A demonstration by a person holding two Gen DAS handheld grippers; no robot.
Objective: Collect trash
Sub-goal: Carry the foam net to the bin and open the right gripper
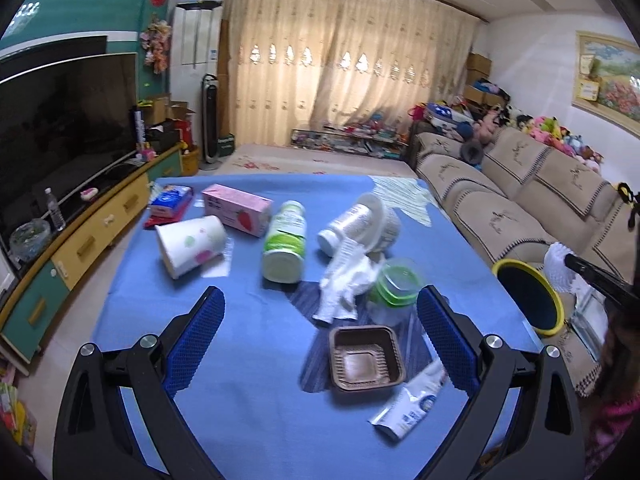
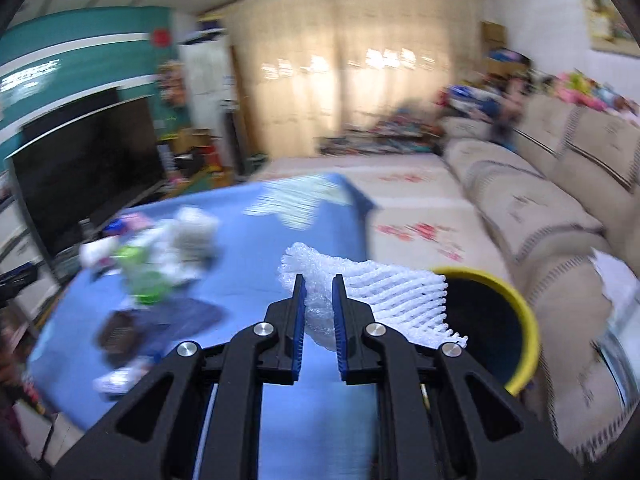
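Right wrist view: right claw [image 2: 318,280] was clamped on a white foam net [image 2: 384,296] with bubble wrap, held just left of the yellow-rimmed bin [image 2: 524,320] at 3 o'clock off the worktop [image 2: 248,248] edge. Left wrist view: left claw [image 1: 320,300] was spread wide, gripping nothing, over the blue worktop; brown tray [image 1: 364,360] lay between its fingers, crumpled tissue [image 1: 344,284] at 12, paper cup [image 1: 190,246] at 10.

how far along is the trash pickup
Early. Nothing visibly binned yet. In hand: the right gripper holds white foam netting beside the yellow bin. Left: paper cup, green bottle, brown tray and more; left gripper open.
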